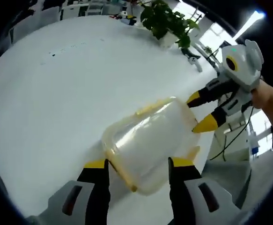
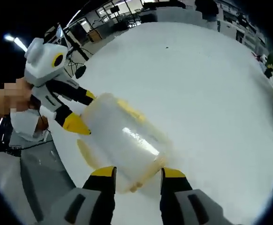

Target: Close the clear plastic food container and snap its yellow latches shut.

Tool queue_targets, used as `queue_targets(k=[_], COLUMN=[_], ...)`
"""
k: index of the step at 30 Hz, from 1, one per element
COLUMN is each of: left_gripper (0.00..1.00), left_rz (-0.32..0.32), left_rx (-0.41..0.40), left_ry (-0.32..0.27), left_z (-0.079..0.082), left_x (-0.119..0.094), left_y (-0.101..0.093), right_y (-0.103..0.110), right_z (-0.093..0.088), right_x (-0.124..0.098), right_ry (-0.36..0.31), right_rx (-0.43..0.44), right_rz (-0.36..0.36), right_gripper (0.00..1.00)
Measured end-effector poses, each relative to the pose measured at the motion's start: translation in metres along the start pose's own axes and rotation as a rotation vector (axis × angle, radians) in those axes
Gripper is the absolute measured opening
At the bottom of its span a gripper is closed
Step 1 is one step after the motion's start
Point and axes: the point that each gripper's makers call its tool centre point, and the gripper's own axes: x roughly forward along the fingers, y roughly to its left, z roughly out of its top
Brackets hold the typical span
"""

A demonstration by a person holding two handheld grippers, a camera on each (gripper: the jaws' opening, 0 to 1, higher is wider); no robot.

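The clear plastic container (image 1: pixel 148 140) lies on its side on the white table, a yellow latch (image 1: pixel 150 107) along its upper edge and another yellow latch (image 1: pixel 122 174) at its near edge. My left gripper (image 1: pixel 138 163) has its jaws wide apart, straddling the container's near end. My right gripper (image 1: pixel 200 111) comes in from the right, its yellow tips at the far end. In the right gripper view the container (image 2: pixel 122 140) sits between my right gripper (image 2: pixel 138 171) jaws, which stand apart. The left gripper (image 2: pixel 83 110) touches its other end there.
White table (image 1: pixel 56 93) stretches wide behind the container. A potted plant (image 1: pixel 166 21) stands at the far edge. The table edge (image 2: pixel 61 154) runs close to the container, with floor and cables beyond. A person's hand (image 1: pixel 267 98) holds the right gripper.
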Motion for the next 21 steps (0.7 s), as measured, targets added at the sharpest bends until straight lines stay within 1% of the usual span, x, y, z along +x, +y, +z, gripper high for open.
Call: queue_targets(k=[2, 3, 5, 6, 7, 8, 9, 11, 12, 13, 14, 15, 17, 19, 21], left_gripper=[0.47, 0.46, 0.48, 0.5, 0.49, 0.49, 0.49, 0.5, 0.5, 0.49, 0.48, 0.47, 0.47, 0.48, 0.49], left_rz=[0.005, 0.008, 0.017, 0.028, 0.036, 0.035, 0.045, 0.073, 0.076, 0.09, 0.093, 0.098, 0.097, 0.079, 0.075], left_rx=[0.019, 0.027, 0.045, 0.065, 0.105, 0.115, 0.123, 0.107, 0.112, 0.165, 0.197, 0.236, 0.273, 0.333, 0.412], left_ry=[0.01, 0.013, 0.012, 0.016, 0.021, 0.012, 0.012, -0.008, -0.009, -0.032, -0.047, -0.061, -0.067, -0.085, -0.092], left_z=[-0.003, -0.004, -0.005, -0.007, -0.006, -0.004, -0.002, 0.007, 0.008, 0.018, 0.023, 0.03, 0.036, 0.043, 0.048], left_x=[-0.003, -0.004, -0.007, -0.01, -0.011, -0.013, -0.016, -0.023, -0.024, -0.027, -0.03, -0.03, -0.03, -0.026, -0.021], left_y=[-0.002, -0.002, -0.002, 0.0, 0.001, 0.0, 0.001, 0.006, 0.006, 0.006, 0.005, 0.004, -0.001, -0.008, -0.015], right_y=[-0.001, -0.002, -0.005, -0.003, -0.003, -0.001, 0.001, 0.002, 0.003, 0.006, 0.009, 0.01, 0.013, 0.017, 0.023], right_z=[-0.002, -0.002, -0.004, -0.004, -0.003, -0.002, 0.003, 0.005, 0.007, 0.015, 0.017, 0.015, 0.018, 0.023, 0.028], right_x=[-0.003, -0.005, -0.009, -0.01, -0.012, -0.013, -0.015, -0.018, -0.019, -0.02, -0.021, -0.021, -0.02, -0.02, -0.019], right_ry=[0.016, 0.024, 0.044, 0.043, 0.043, 0.037, 0.008, 0.008, 0.0, -0.035, -0.048, -0.032, -0.044, -0.065, -0.083], right_rx=[-0.057, -0.118, -0.183, -0.223, -0.238, -0.239, -0.283, -0.3, -0.339, -0.416, -0.446, -0.467, -0.48, -0.496, -0.511], right_rz=[-0.02, -0.034, -0.066, -0.063, -0.062, -0.058, -0.046, -0.042, -0.036, -0.029, -0.028, -0.024, -0.015, 0.0, 0.021], right_gripper=[0.31, 0.3, 0.32, 0.33, 0.33, 0.33, 0.32, 0.3, 0.3, 0.31, 0.32, 0.31, 0.3, 0.31, 0.31])
